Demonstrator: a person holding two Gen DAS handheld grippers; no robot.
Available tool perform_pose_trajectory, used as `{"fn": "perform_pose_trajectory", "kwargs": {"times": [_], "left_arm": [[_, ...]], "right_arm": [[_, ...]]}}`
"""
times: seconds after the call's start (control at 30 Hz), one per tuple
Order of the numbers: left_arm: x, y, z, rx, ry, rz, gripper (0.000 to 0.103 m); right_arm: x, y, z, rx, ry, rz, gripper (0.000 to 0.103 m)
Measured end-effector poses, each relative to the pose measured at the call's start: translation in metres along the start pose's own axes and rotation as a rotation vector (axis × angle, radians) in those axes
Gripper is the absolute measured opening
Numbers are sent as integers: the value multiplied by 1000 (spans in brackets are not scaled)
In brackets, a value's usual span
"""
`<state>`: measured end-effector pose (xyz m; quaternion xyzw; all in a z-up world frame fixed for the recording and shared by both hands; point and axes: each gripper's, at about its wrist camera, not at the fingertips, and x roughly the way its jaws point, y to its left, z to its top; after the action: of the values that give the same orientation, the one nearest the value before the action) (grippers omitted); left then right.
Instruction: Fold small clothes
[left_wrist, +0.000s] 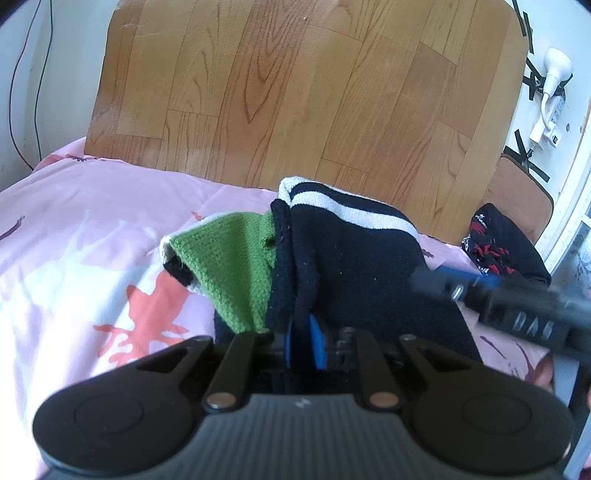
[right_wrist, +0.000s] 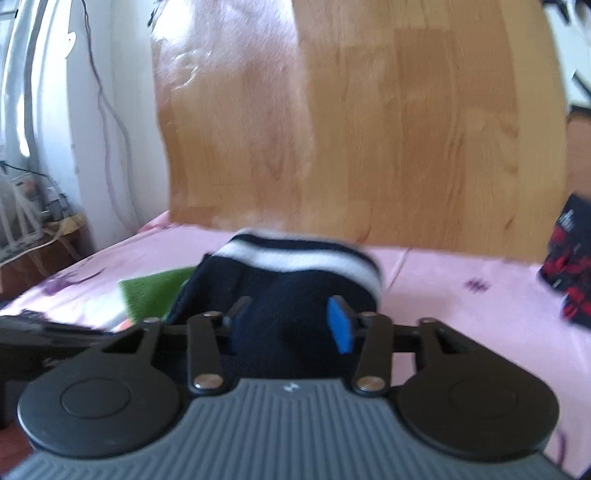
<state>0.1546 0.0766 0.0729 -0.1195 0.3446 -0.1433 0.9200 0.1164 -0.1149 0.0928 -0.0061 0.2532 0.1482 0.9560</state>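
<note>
Socks (left_wrist: 332, 258), navy knit with white cuff stripes and a green part, lie on the pink bed (left_wrist: 92, 229) before a wooden board (left_wrist: 295, 92). Left gripper (left_wrist: 301, 347) has its fingers pressed together, pinching a navy fold. Right gripper (right_wrist: 290, 325) hangs over the cuff end, fingers spread; contact is probably nil, though blur hinders judgement. Fabric appears light, soft and limp; best gripped at cuff or fold edge.
</note>
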Motion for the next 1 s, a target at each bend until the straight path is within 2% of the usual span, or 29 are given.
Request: {"fn": "perform_pose_trajectory", "kwargs": {"times": [0.03,0.1,0.27,0.4,0.47,0.5,0.57,0.63,0.7,0.77,0.87,0.93,1.0], "left_arm": [[0,0,0,1,-1,0,13],[0,-1,-1,3,-1,5,13],[2,-2,-2,17,-8,10,13],[0,1,0,6,-15,-20,17],[-4,8,1,-29,-31,-69,30],[-7,12,2,-47,-49,-80,41],[-13,15,3,-65,-104,-18,66],[-20,22,6,-100,-135,-23,74],[-24,27,11,-131,-159,-28,98],[-24,27,18,-126,-163,24,102],[-10,30,32,-101,-85,71,103],[4,40,39,-121,19,23,103],[22,50,42,-175,129,-61,103]], "right_arm": [[6,1,-3,10,39,29,39],[14,9,-12,-21,70,12,40],[23,32,-24,-159,41,-41,47],[18,24,-25,-128,30,-17,48],[12,16,-22,-79,20,15,50],[6,11,-20,-44,15,36,50],[-8,-1,-17,23,-3,68,51],[-24,-10,-16,57,-43,54,61],[-42,-23,-17,82,-86,19,70],[-53,-39,-19,127,-90,-6,74],[-56,-69,-23,267,-48,17,77],[-51,-85,-28,380,-15,65,79],[-40,-97,-32,480,29,130,80]]}}
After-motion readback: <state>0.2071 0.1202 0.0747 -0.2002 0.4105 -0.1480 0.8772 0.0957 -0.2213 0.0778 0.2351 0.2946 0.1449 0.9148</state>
